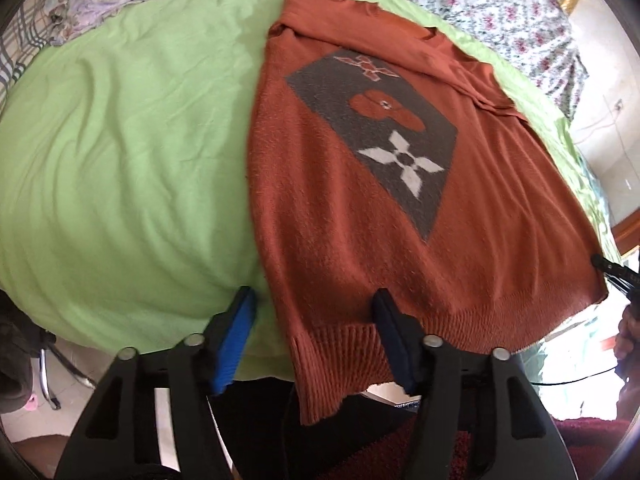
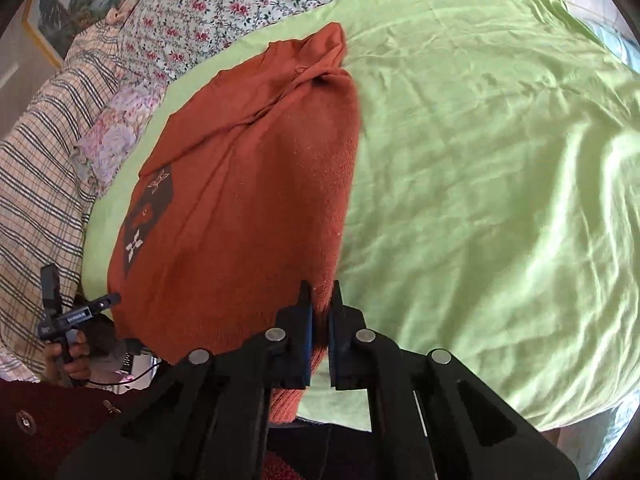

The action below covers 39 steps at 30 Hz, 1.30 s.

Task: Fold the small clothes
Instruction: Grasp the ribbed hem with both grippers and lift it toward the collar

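Right claw (image 2: 320,296) pinches sweater (image 2: 248,200) hem, tilted down; left claw (image 1: 316,300) seemingly gapes around its corner.

Your right gripper (image 2: 320,300) is closed on the near right edge of the orange sweater (image 2: 248,184), with fabric pinched between its pads. The sweater lies on the green sheet (image 2: 480,160), with a dark patterned panel (image 2: 146,216) at its left side. Your left gripper (image 2: 72,300) appears at the far left, held in a hand (image 2: 68,360).
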### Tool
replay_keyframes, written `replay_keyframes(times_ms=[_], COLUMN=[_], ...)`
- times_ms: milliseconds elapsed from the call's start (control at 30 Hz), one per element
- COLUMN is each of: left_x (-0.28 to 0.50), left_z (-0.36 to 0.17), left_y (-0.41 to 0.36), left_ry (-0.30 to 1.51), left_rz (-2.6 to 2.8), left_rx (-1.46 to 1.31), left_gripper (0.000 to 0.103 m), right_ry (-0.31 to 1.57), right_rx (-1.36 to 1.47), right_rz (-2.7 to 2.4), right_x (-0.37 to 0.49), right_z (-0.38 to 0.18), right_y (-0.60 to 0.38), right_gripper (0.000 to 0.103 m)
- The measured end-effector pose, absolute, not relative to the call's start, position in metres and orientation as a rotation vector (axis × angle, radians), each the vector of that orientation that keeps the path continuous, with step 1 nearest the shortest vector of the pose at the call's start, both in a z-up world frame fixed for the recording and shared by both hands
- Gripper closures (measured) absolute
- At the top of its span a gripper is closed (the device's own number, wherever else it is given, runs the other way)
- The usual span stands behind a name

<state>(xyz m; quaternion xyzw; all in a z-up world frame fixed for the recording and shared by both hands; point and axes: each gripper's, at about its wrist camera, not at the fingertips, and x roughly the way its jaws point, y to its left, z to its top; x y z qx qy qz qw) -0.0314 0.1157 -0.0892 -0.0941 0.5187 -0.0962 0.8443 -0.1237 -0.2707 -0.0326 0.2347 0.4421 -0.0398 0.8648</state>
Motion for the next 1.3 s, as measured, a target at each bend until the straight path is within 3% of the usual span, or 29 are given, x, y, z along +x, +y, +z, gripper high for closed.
replay_keyframes(times_ms=[100,433,467,533,567,600,967,1300], left_x=[-0.033,-0.036,-0.036,-0.037,-0.038,-0.039,-0.042,-0.054], left_z=[-0.089,-0.099,-0.1,-0.102,-0.102,-0.101,-0.108,-0.054], left_y=[0.12,0.145,0.147,0.148,0.148,0.149,0.156,0.153], left_ry=[1.093,1.091,1.089,1.086,1.083,1.075,1.093,0.887], left_rz=[-0.246,-0.348,-0.352,-0.358,-0.362,-0.365,-0.406,-0.442], left_rx=[-0.232,-0.393,-0.404,-0.409,-0.409,-0.405,-0.456,-0.434], left_gripper=[0.06,0.063,0.067,0.091,0.093,0.096,0.093,0.1], right_ry=[0.925,0.921,0.92,0.92,0.923,0.925,0.897,0.82], right_rx=[0.533,0.635,0.63,0.596,0.578,0.569,0.598,0.621], right_rz=[-0.048,0.018,0.023,0.029,0.027,0.023,0.025,0.082], right_x=[-0.123,-0.12,-0.119,-0.117,-0.117,-0.117,-0.123,-0.126], right_z=[-0.038,-0.049,-0.05,-0.049,-0.049,-0.048,-0.051,-0.033], right_y=[-0.27,-0.263,-0.262,-0.258,-0.256,-0.255,-0.265,-0.266], right_gripper=[0.096,0.081,0.081,0.082,0.093,0.096,0.097,0.097])
